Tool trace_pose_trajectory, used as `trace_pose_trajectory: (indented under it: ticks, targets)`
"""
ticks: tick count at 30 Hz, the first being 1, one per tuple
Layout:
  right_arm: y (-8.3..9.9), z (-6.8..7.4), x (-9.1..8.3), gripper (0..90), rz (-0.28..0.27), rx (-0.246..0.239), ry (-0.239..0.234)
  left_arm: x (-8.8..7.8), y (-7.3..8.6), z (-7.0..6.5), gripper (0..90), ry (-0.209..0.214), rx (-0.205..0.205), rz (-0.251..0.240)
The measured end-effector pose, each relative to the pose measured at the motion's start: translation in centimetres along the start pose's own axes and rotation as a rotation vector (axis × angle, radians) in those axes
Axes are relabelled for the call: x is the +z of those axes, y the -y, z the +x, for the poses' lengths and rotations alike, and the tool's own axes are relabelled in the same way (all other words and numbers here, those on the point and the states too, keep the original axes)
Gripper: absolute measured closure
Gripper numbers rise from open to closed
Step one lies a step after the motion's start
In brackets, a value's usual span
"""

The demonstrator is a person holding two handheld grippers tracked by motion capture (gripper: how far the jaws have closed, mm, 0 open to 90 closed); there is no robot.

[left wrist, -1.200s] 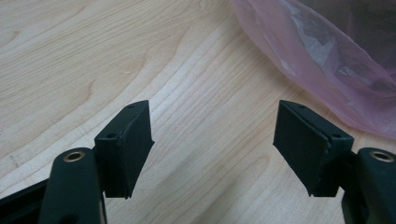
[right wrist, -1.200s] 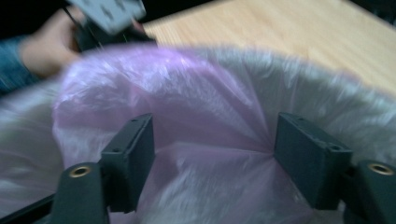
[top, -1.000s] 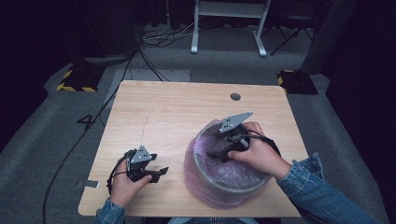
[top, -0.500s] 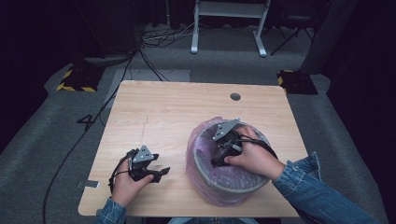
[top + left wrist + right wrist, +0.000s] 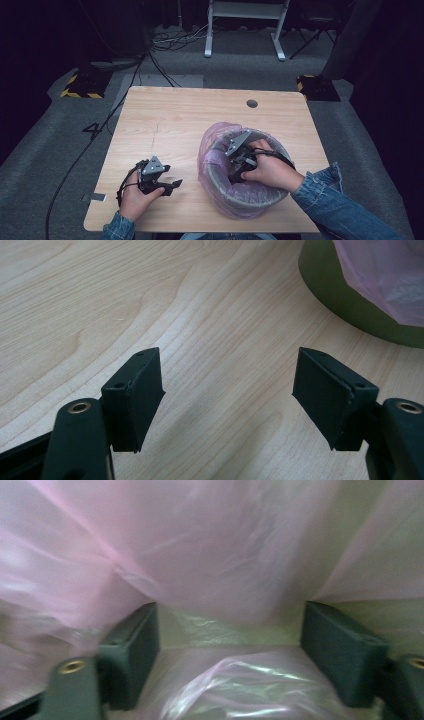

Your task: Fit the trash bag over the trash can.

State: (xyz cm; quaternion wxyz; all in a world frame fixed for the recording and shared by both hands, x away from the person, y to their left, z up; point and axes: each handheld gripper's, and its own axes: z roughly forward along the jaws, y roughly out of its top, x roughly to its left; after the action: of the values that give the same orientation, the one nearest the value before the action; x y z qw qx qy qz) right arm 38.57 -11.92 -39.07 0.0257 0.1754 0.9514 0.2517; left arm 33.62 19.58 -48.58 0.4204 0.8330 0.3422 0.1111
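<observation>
The right gripper (image 5: 235, 172) had sunk deeper into the bin (image 5: 240, 197) than it stood a second before, when its grey plate rode above the rim; now the plate sat level with the rim and the jaws pointed down at the bin's floor. Its jaws had just been closing a little, yet they stood wide apart and unclenched, with the pink liner bag (image 5: 210, 545) draped in front of them and bunched below and between them, and neither pad visibly pressing on it. That reads as the hand pushing the liner down against the inside of the bin, so the lining work seemed well along: the bag's mouth already folded over the bin's rim (image 5: 207, 150) nearly all round, and what remained looked like seating the film against the floor and wall.

The bin stood on the wooden surface (image 5: 175, 120), and the right hand (image 5: 270, 172) reached into it from its near side, wrist bent downward over the rim.

The left gripper (image 5: 227, 390) rested on the surface to the left of the bin, well apart from it, held low in the left hand (image 5: 132, 197). Its jaws pointed toward the bin, spread and holding nothing, bare wood between them. It had kept its place beside the bin.
</observation>
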Motion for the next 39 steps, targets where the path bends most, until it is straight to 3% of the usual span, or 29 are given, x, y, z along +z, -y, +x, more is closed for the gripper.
trace_pose_trajectory:
  ticks: [9, 14, 19, 23, 28, 35, 39]
  targets:
    - [-1.1, 0.3, -5.2, 28.3, -0.174, 0.023, -0.009, 0.3, -0.1, -0.2, 28.0, 0.009, -0.001, 0.004]
    - [-1.6, 0.3, -6.9, 29.3, -0.271, 0.038, -0.002, 0.3, -0.1, -0.2, 27.9, 0.009, -0.001, 0.004]
    - [-2.2, 0.5, -8.3, 33.3, -0.371, 0.014, -0.012, 0.3, -0.1, -0.1, 27.9, 0.010, -0.002, 0.005]
    - [-2.4, 0.8, -9.9, 39.7, -0.377, -0.022, 0.008, 0.3, -0.1, -0.1, 27.9, 0.009, 0.003, 0.004]
    - [-1.8, 0.9, -12.1, 43.2, -0.388, -0.032, 0.050, 0.3, -0.1, -0.2, 27.9, 0.011, -0.001, 0.006]
    - [0.6, 0.1, -14.2, 46.3, -0.339, -0.011, 0.117, 0.4, -0.1, -0.1, 27.9, 0.007, 0.003, 0.008]
    - [1.9, -0.3, -14.6, 47.4, -0.305, 0.005, 0.137, 0.5, -0.1, -0.1, 27.9, 0.007, 0.000, 0.008]
